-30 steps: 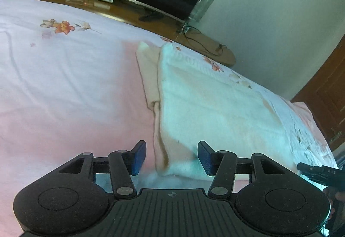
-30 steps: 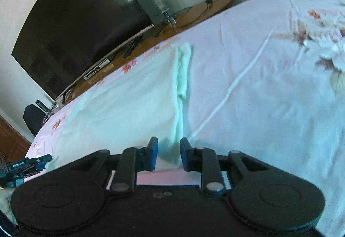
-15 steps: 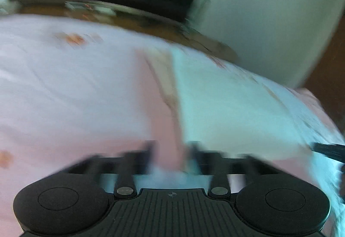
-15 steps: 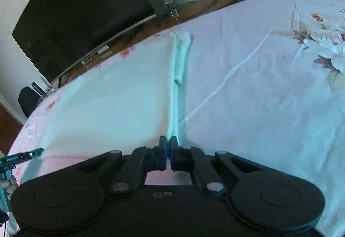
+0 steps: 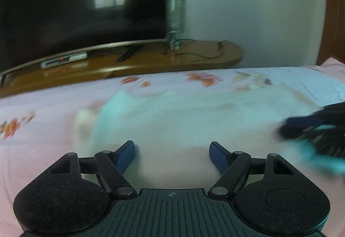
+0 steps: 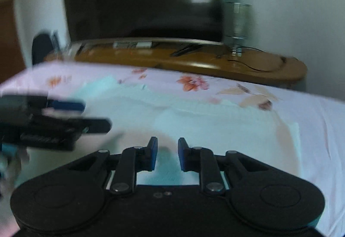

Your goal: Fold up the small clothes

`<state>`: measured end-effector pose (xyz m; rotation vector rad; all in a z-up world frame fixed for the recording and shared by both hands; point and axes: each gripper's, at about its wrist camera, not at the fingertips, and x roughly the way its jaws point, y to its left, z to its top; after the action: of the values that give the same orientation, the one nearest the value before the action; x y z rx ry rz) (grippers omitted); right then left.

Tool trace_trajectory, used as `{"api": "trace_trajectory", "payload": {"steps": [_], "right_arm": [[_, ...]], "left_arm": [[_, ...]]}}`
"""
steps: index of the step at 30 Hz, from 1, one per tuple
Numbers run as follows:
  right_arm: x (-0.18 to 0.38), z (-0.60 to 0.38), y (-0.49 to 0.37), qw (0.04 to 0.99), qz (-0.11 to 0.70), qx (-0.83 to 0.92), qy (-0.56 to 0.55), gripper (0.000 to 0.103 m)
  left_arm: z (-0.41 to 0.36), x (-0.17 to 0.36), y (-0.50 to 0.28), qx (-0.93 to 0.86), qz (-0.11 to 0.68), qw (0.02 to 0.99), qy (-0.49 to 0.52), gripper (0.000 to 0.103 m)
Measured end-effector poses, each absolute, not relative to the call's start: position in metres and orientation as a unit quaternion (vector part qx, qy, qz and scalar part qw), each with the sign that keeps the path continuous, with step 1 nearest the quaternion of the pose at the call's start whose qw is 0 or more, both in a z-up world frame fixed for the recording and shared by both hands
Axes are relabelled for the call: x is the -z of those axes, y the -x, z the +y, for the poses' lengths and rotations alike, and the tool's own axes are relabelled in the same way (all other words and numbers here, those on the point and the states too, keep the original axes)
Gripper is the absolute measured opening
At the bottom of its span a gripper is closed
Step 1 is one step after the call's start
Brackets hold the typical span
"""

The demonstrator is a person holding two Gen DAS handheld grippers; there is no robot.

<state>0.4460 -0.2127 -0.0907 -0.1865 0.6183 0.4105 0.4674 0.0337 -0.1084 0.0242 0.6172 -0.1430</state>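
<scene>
- Both claws have let go of the cloth (image 5: 194, 120) since a moment ago.
- Left claw (image 5: 172, 154) gapes wide, right claw (image 6: 167, 154) parted, both empty.
- Cloth lies folded on the bed (image 6: 301, 107).

The left gripper (image 5: 171, 151) pointed forward and low, its blue-padded fingers (image 5: 126, 156) spread wide with nothing between them. The right gripper (image 6: 167, 154) also pointed forward, its fingers (image 6: 152, 154) parted by a narrower gap, likewise holding nothing. Each gripper showed in the other's camera as a dark, motion-blurred shape: the right one at the right edge of the left wrist view, the left one at the left edge of the right wrist view.
</scene>
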Motion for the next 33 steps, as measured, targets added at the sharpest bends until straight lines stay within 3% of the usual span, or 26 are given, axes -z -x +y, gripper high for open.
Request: {"api": "trace_trajectory", "payload": {"steps": [3, 6, 7, 9, 16, 18, 23, 27, 33], "right_arm": [[0.092, -0.264, -0.446, 0.944, 0.295, -0.136, 0.057, 0.019], [0.09, -0.314, -0.446, 0.948, 0.3, -0.103, 0.004, 0.01], [0.083, -0.313, -0.445, 0.951, 0.295, -0.097, 0.007, 0.011], [0.069, -0.299, -0.444, 0.962, 0.257, -0.09, 0.014, 0.024], [0.085, -0.207, -0.488, 0.937, 0.3, -0.167, 0.059, 0.024], [0.093, -0.203, -0.488, 0.935, 0.299, -0.171, 0.081, 0.025], [0.091, -0.273, -0.495, 0.946, 0.306, -0.067, 0.08, 0.026], [0.067, -0.278, -0.468, 0.953, 0.28, -0.096, 0.068, 0.029], [0.075, -0.217, -0.41, 0.931, 0.298, -0.196, 0.075, 0.026]], "left_arm": [[0.069, 0.109, -0.456, 0.054, 0.304, 0.951, -0.006, 0.076], [0.08, 0.101, -0.459, 0.034, 0.311, 0.95, -0.004, 0.076], [0.08, 0.095, -0.465, 0.029, 0.296, 0.955, 0.003, 0.076], [0.069, 0.081, -0.478, 0.047, 0.277, 0.959, 0.026, 0.076], [0.006, 0.106, -0.55, 0.077, 0.359, 0.929, -0.031, 0.079], [0.018, 0.111, -0.542, 0.067, 0.341, 0.937, -0.03, 0.087], [0.061, 0.111, -0.531, 0.018, 0.328, 0.945, 0.004, 0.087], [0.037, 0.084, -0.493, 0.072, 0.276, 0.958, 0.016, 0.087], [-0.025, 0.091, -0.448, 0.11, 0.297, 0.948, -0.038, 0.087]]}}
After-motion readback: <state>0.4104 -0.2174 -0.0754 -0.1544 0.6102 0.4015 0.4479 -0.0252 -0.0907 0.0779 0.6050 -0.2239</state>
